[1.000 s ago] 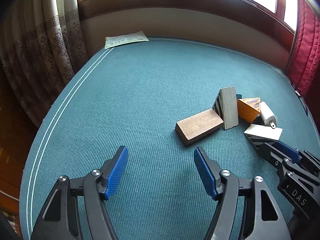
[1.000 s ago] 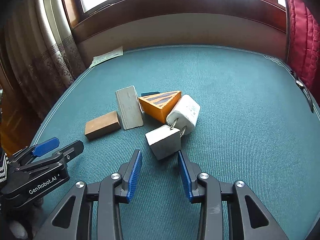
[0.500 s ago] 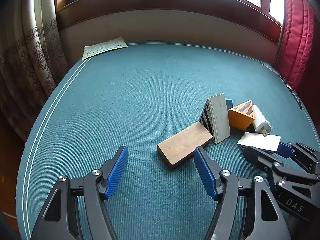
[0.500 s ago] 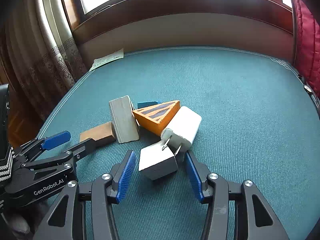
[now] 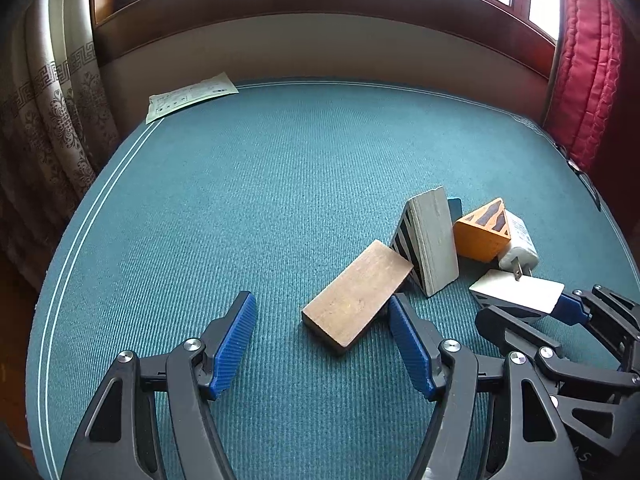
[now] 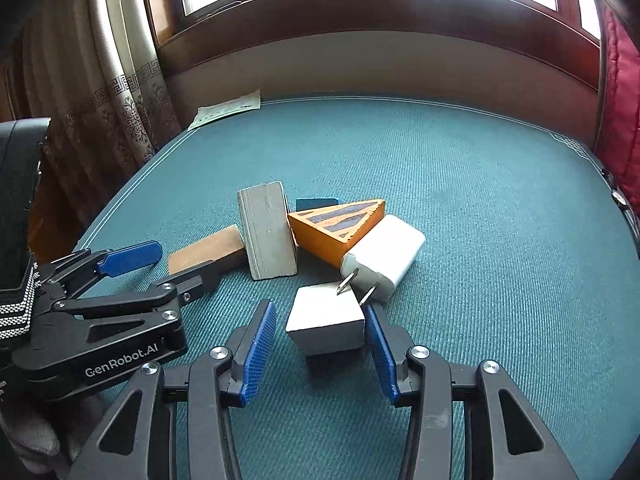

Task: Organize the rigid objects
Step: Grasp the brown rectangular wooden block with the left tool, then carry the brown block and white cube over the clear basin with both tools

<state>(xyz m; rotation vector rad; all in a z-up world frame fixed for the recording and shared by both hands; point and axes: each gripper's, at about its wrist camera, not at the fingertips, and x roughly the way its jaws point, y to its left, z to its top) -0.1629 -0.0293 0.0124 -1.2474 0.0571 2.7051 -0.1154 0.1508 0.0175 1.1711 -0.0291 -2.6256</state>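
Here the left gripper [image 5: 322,322] is wide open by the brown block [image 5: 357,295]; the right gripper [image 6: 320,330] is wide open around the white block [image 6: 326,318].

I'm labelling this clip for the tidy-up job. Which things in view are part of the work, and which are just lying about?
Part of the job:
brown block
grey block
orange wedge
white charger
white block
left gripper, open
right gripper, open around the white block

Lying about:
paper sheet
curtain
red cushion
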